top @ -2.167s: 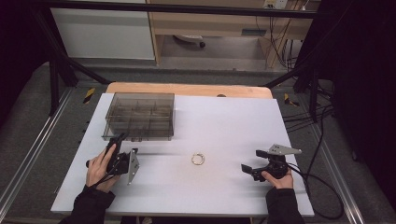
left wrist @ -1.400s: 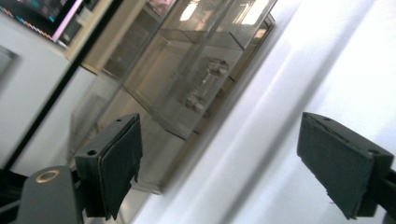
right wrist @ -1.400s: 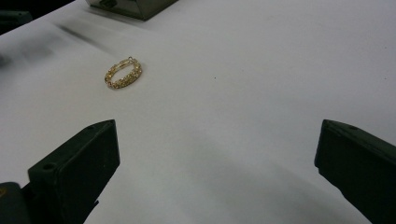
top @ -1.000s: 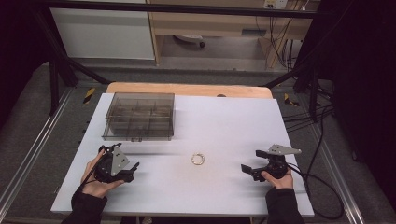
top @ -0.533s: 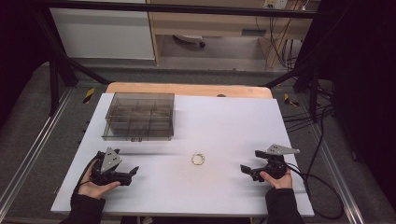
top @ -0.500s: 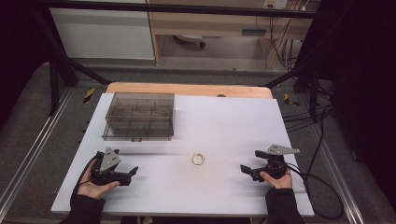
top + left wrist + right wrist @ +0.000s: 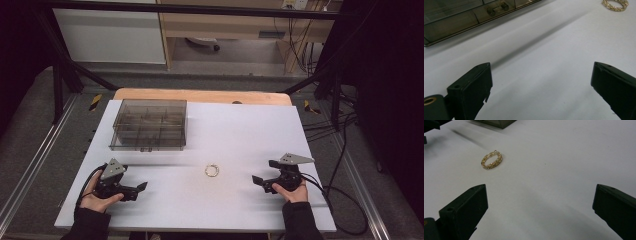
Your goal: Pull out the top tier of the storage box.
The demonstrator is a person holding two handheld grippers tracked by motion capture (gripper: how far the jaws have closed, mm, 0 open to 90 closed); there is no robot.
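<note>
Bracelet (image 7: 212, 170) lies flat, clasp apparently pointing away.

I can't read any words, numbers or signs here. Nothing is written on anything on the table.

Two black hand-held grippers, worn with dark sleeves

Each gripper, left (image 7: 141, 187) and right (image 7: 255, 180), is topped by a grey three-cornered plate; blocky black jaws with small screw holes are seen, and a black cable (image 7: 345, 220) is trailed from the right one.
</note>
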